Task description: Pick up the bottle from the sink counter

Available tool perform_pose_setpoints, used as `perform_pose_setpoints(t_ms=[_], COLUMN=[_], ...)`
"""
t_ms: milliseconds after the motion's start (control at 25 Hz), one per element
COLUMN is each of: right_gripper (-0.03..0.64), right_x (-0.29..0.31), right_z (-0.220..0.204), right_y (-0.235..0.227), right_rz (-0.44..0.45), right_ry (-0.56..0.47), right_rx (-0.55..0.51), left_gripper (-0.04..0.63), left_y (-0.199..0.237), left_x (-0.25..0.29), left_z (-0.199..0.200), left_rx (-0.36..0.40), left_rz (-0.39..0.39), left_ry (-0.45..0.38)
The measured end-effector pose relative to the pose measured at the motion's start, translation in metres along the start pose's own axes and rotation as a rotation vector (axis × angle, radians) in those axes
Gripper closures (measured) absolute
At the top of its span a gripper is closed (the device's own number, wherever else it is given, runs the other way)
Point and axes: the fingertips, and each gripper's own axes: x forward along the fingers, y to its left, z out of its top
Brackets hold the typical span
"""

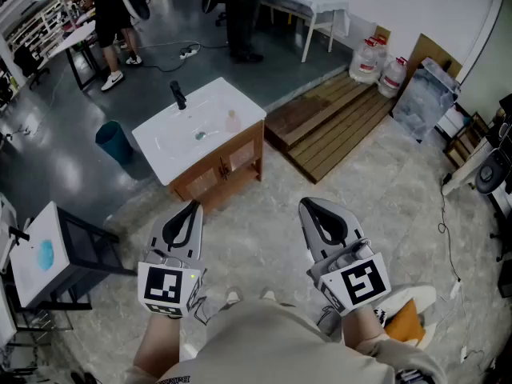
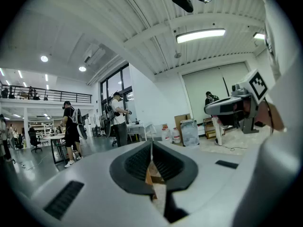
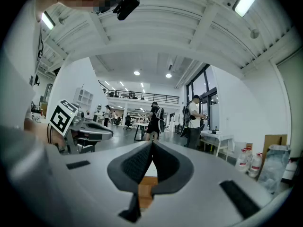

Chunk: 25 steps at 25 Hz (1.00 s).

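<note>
A small pale pink bottle [image 1: 233,121] stands on the right part of a white sink counter [image 1: 244,105] on a wooden cabinet, in the head view upper middle. A black faucet [image 1: 178,95] rises at the counter's back. My left gripper [image 1: 192,207] and right gripper [image 1: 306,206] are held low, well short of the counter, side by side over the stone floor. Both have their jaws closed with nothing between them. In the left gripper view my left gripper [image 2: 151,145] points across the room; in the right gripper view my right gripper [image 3: 151,144] does the same.
A wooden platform [image 1: 336,122] lies right of the cabinet. A teal bin [image 1: 114,142] stands left of it and a small table [image 1: 48,254] sits at the near left. Two people [image 1: 240,14] stand at the back near a white table [image 1: 308,2]. Water jugs [image 1: 380,66] stand by the wall.
</note>
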Motion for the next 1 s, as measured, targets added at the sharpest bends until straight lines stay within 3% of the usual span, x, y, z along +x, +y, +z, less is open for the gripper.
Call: perform_pose_setpoints(t_ms=[520,1000], right_gripper=[0.62,0.62], right_x=[-0.012,-0.012], right_z=[-0.027,-0.045], right_y=[-0.034,-0.038], right_rz=[0.029,0.106], right_ry=[0.031,0.033], right_rx=[0.051,0.066], left_gripper=[0.58,0.58], left_y=[-0.043,-0.061], left_x=[0.019,0.028], left_z=[0.011,0.002], left_rx=[-0.004,0.026], left_rz=[-0.022,-0.008], left_ry=[-0.001,0.018])
